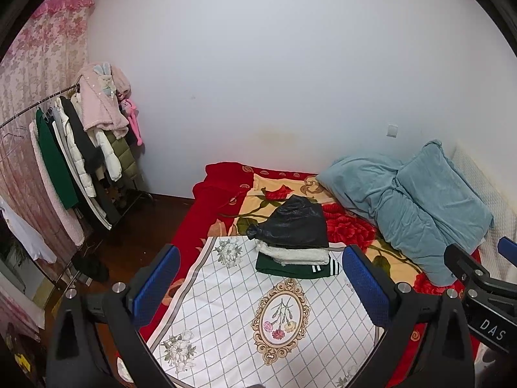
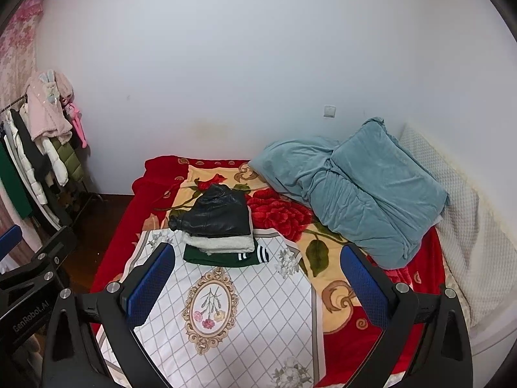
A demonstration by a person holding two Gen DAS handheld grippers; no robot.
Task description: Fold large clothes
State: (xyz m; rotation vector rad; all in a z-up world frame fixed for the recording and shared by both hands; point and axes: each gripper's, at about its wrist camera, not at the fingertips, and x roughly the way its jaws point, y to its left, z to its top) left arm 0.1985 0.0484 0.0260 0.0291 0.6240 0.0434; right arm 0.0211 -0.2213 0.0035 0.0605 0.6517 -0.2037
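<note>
Blue pads line both grippers, and both are spread wide with nothing between the jaws. The left gripper (image 1: pixel 261 286) and the right gripper (image 2: pixel 257 284) hang above the near part of the bed, side by side.

Under them lies a white cloth (image 1: pixel 226 317) with a grey diamond grid, flower prints and an oval gold frame. It is spread flat, and its long axis runs from the near edge of the bed away toward the wall.

At the far end of the cloth stands a pile of folded clothes: a green piece (image 1: pixel 290 268) with white stripes at the bottom, a white fleece piece (image 1: pixel 290 253) on it, and a black shiny jacket (image 1: pixel 294 223) on top. The long side of the pile lies across the cloth, and the jacket's narrow end points toward the wall.

All this rests on a red blanket (image 2: pixel 278 213) with big roses. To the right, a blue quilt (image 2: pixel 355 190) is bunched against a white padded headboard (image 2: pixel 452 213).

Farther left, a rack (image 1: pixel 71 148) with hanging coats stands on the dark wooden floor, before a pink curtain (image 1: pixel 42 55). Behind everything is a plain white wall (image 1: pixel 274 64) with a small switch (image 1: pixel 392 130).
</note>
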